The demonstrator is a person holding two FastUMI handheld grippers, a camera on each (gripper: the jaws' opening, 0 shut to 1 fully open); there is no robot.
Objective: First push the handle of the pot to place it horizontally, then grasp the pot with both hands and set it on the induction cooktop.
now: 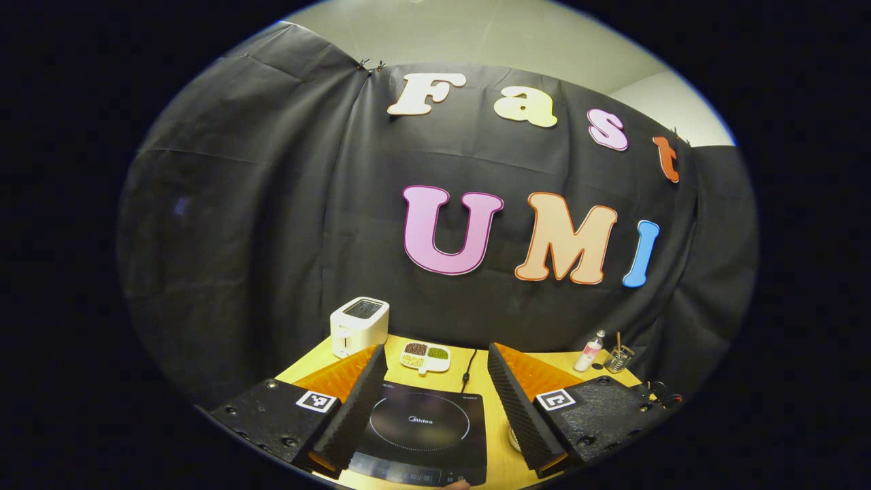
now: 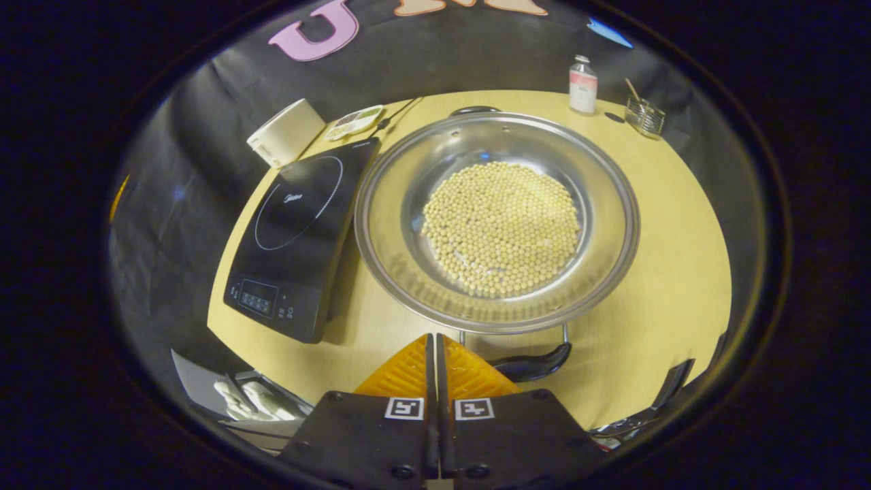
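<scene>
Yellow table point(image 2: 680, 224) below — right gripper point(image 2: 435, 350) closed, empty, beside pot point(image 2: 497, 218) handle point(image 2: 534, 367); left gripper point(image 1: 435, 371) spread wide, empty.

Steel pot point(image 2: 497, 221) of beans sits beside black induction cooktop point(image 2: 299, 238).

Bare cooktop point(image 1: 422, 425) seen between the spread left jaws, toaster point(image 1: 358, 325) and snack dish point(image 1: 425, 356) beyond them, pot point(image 2: 497, 218) handle point(image 2: 534, 367) just beside the closed right jaws, open table point(image 2: 680, 272) to their right.
</scene>
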